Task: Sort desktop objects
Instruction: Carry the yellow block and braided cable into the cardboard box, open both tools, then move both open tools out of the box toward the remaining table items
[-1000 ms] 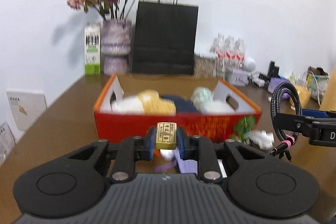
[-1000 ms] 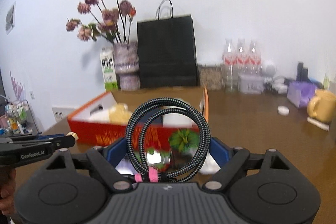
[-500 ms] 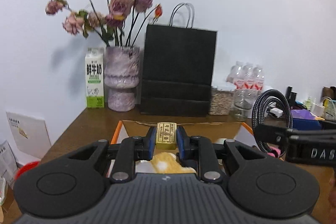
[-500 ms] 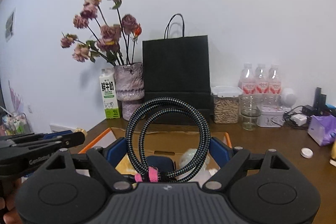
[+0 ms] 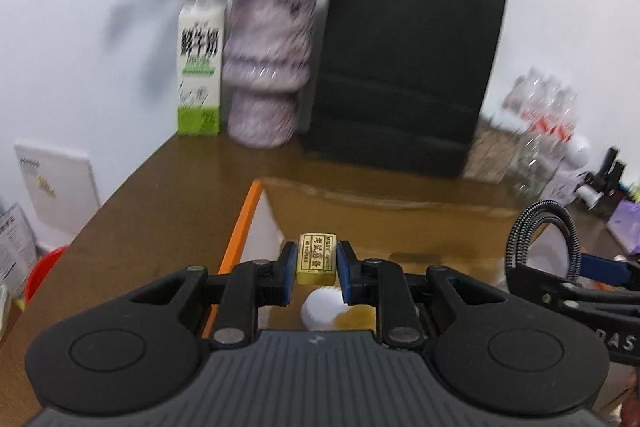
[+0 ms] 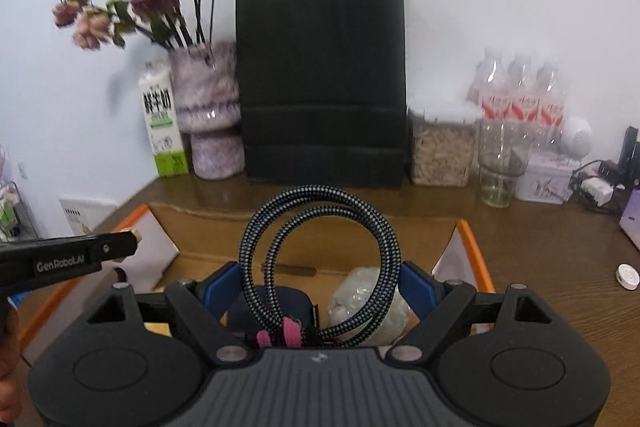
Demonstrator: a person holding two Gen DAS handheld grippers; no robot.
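My left gripper (image 5: 317,263) is shut on a small gold bar-shaped block (image 5: 317,258) and holds it above the left part of the open orange cardboard box (image 5: 240,227). My right gripper (image 6: 320,283) is shut on a coiled black-and-white braided cable (image 6: 320,247) with a pink tie, held above the middle of the same box (image 6: 472,251). Inside the box I see a white round object (image 5: 322,311), a clear plastic bundle (image 6: 360,295) and a dark blue item (image 6: 288,303). The left gripper shows at the left of the right wrist view (image 6: 136,239).
A black paper bag (image 6: 320,79), a purple vase with dried flowers (image 6: 208,115) and a milk carton (image 6: 162,123) stand at the back against the wall. A jar of grains (image 6: 440,155), a glass (image 6: 498,167), water bottles (image 6: 520,95) and a white disc (image 6: 627,275) are at right.
Both grippers have moved forward and tilted down over the box, still holding the gold block and the cable. The box interior now shows below them.
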